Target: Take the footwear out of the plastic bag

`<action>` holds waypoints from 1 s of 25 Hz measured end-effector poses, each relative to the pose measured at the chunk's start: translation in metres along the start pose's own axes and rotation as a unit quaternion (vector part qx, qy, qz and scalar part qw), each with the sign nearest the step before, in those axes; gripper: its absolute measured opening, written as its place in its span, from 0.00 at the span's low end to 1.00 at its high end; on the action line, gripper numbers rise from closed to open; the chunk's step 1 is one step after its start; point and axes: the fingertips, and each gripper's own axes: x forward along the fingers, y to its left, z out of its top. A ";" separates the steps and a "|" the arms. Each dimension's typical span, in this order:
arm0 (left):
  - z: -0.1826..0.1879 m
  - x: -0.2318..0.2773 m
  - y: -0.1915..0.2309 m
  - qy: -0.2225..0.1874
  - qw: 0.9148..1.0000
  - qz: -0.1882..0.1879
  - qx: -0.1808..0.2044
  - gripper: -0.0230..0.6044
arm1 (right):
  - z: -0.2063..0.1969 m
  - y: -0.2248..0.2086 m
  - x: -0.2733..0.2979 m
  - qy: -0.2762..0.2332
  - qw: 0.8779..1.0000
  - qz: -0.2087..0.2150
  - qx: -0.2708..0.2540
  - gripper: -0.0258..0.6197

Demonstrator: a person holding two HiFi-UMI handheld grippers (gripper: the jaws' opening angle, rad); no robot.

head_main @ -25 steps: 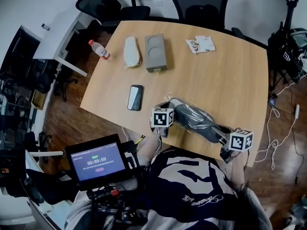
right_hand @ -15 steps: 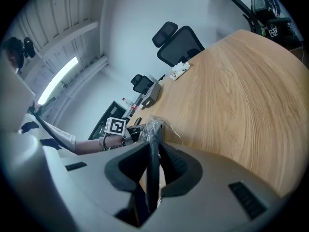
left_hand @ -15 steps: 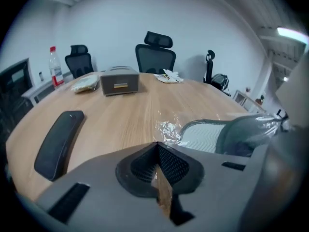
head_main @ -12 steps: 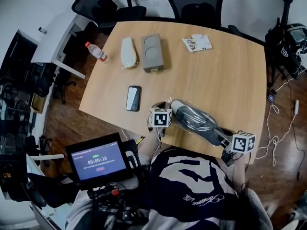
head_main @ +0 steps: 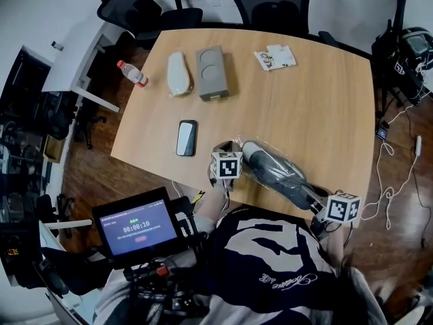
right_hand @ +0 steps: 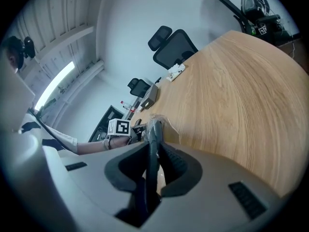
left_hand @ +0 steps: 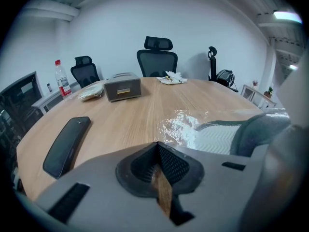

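A grey shoe (head_main: 277, 171) lies inside a clear plastic bag (head_main: 267, 156) near the table's front edge. My left gripper (head_main: 233, 149) is at the toe end, shut on the crinkled edge of the bag (left_hand: 181, 124). The shoe's white sole (left_hand: 217, 140) lies just to the right of that grip. My right gripper (head_main: 315, 196) is at the heel end, and its jaws (right_hand: 154, 143) are shut on the shoe's thin dark heel rim (right_hand: 154, 127). The plastic wraps that rim too.
A black phone (head_main: 186, 137) lies left of the bag. Further back are a grey box (head_main: 212, 73), a white pouch (head_main: 178, 73), a bottle (head_main: 132, 73) and some cards (head_main: 275, 57). Office chairs (head_main: 267, 5) ring the table (head_main: 325, 114).
My right gripper has shifted slightly towards the near right table edge with the heel in it. The left gripper has stayed where it was.
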 end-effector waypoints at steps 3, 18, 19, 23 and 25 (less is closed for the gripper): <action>0.001 -0.001 0.009 -0.002 0.999 0.011 -0.032 0.04 | -0.007 -0.010 -0.019 -0.016 1.000 0.000 0.026 0.13; 0.036 -0.048 -0.063 -0.061 0.991 -0.114 0.040 0.04 | -0.012 -0.031 -0.064 -0.063 0.997 -0.041 0.028 0.14; 0.032 -0.052 -0.080 -0.054 0.987 -0.139 0.064 0.04 | -0.011 -0.031 -0.063 -0.062 0.997 -0.041 0.025 0.13; 0.005 -0.053 -0.116 -0.016 0.976 -0.174 0.127 0.04 | -0.003 -0.026 -0.056 -0.053 0.998 -0.036 0.010 0.13; -0.002 -0.047 -0.118 -0.005 0.978 -0.172 0.122 0.04 | 0.002 -0.026 -0.051 -0.046 0.998 -0.039 -0.003 0.13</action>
